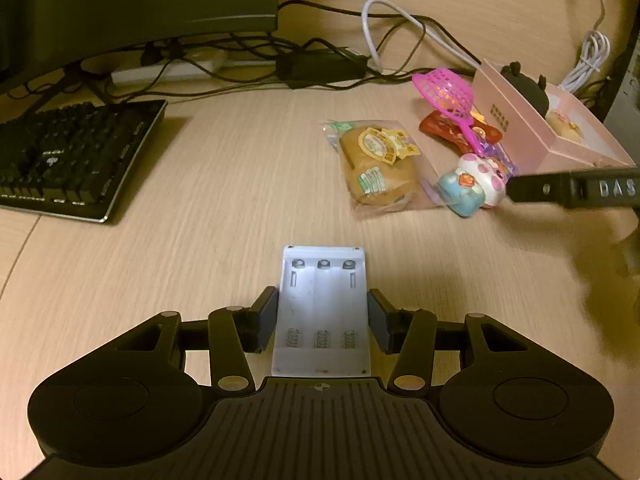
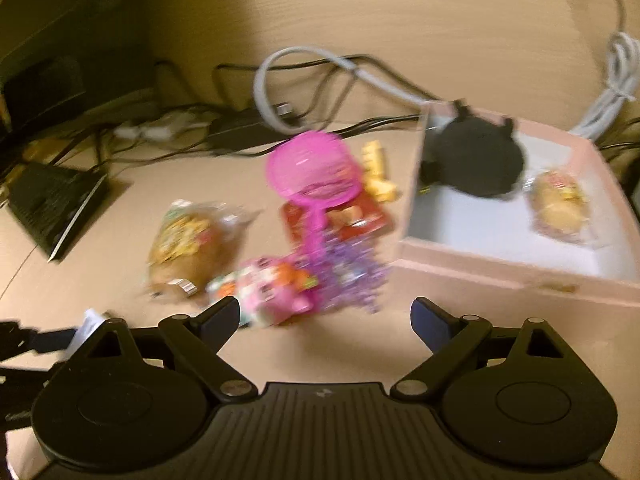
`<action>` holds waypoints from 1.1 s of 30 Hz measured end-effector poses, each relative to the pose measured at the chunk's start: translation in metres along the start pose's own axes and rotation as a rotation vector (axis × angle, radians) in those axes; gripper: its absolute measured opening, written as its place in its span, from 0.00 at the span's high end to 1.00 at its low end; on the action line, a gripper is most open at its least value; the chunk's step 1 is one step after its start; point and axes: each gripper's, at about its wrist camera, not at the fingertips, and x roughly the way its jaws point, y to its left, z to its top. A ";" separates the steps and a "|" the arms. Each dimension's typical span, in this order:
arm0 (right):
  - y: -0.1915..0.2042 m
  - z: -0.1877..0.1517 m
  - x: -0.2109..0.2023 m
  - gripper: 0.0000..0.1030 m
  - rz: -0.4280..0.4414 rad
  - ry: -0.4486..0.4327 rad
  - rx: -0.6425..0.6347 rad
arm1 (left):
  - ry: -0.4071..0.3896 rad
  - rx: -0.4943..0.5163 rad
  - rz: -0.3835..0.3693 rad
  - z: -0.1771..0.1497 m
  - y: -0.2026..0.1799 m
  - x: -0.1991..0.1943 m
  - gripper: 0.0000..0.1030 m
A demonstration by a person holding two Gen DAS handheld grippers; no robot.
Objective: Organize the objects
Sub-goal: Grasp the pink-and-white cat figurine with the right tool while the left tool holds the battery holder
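My left gripper point(image 1: 322, 306) is shut on a white battery holder point(image 1: 322, 308), held just above the desk. My right gripper point(image 2: 325, 314) is open and empty, hovering near a pile of items: a wrapped bun point(image 2: 186, 246), a pink-and-blue toy point(image 2: 268, 290), a pink plastic sieve point(image 2: 314, 172), a red packet point(image 2: 352, 218) and a purple wrapper point(image 2: 352, 276). The right gripper's finger also shows at the right of the left wrist view point(image 1: 532, 188), beside the toy point(image 1: 474, 184). A pink box point(image 2: 516, 276) to the right holds a black plush point(image 2: 474, 158) and another wrapped bun point(image 2: 558, 204).
A black keyboard point(image 1: 68, 156) lies at the left under a monitor point(image 1: 136, 4). Black and white cables point(image 1: 376, 36) and a power strip point(image 1: 168, 70) run along the back of the wooden desk point(image 1: 224, 200). A coiled white cable point(image 2: 616, 84) lies behind the box.
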 end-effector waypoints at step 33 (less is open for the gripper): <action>0.053 0.001 0.028 0.41 -0.051 0.053 -0.276 | -0.017 0.061 0.017 -0.005 -0.006 0.000 0.48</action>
